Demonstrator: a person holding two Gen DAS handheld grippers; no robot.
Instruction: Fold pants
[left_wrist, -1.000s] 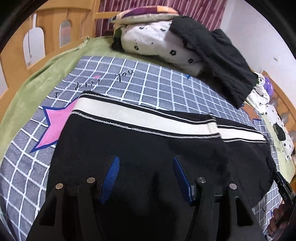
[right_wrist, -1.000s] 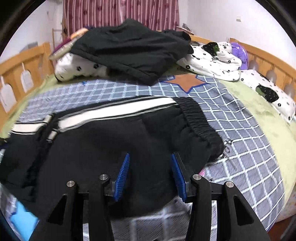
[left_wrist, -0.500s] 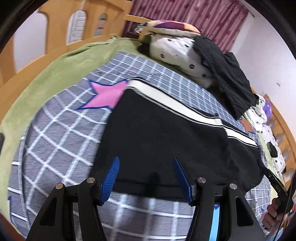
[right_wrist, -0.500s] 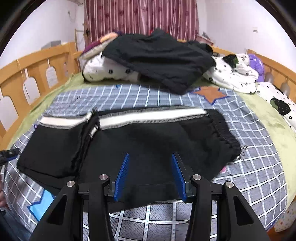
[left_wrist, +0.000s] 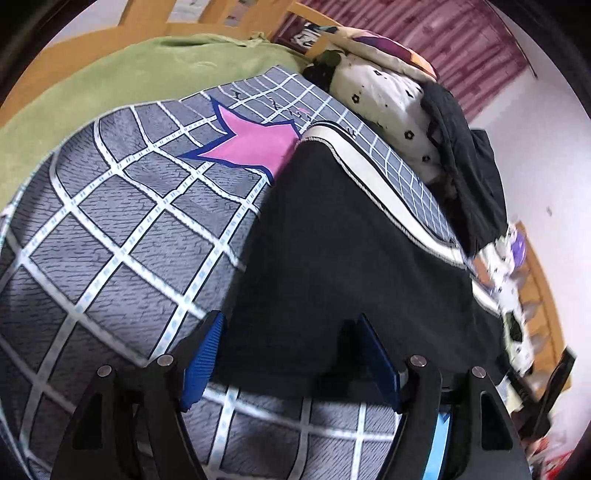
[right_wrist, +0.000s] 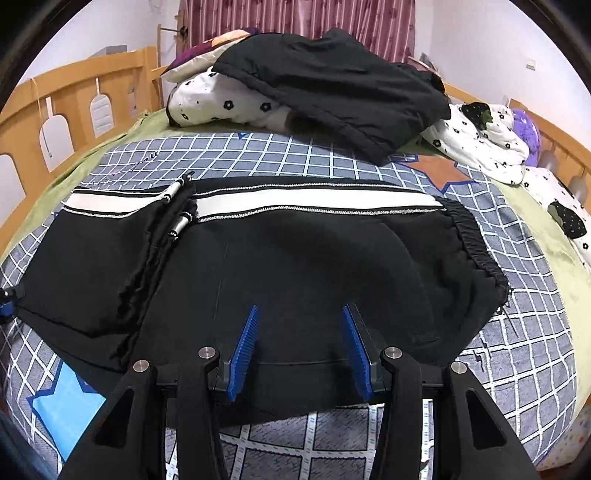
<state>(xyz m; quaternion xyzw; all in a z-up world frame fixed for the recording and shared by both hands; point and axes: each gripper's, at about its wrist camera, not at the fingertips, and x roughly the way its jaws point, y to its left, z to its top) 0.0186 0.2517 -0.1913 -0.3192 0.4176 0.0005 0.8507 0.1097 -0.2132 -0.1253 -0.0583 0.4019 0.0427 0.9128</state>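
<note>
Both the left claw (left_wrist: 290, 356) and right claw (right_wrist: 299, 350) hover released over the black white-striped pants (right_wrist: 295, 258) lying half-folded on the grey checked bedspread (right_wrist: 517, 354); I'd pinch the near hem squarely before folding.

A: What can't you make out on the left wrist view?

B: The black pants with a white side stripe (left_wrist: 332, 266) smear into blur toward the right edge of the grey checked bedspread (left_wrist: 110, 240), and the light blue star print (right_wrist: 66, 410) is cut short there.

A: And the right view?

B: That star runs under the pants' hem.
</note>
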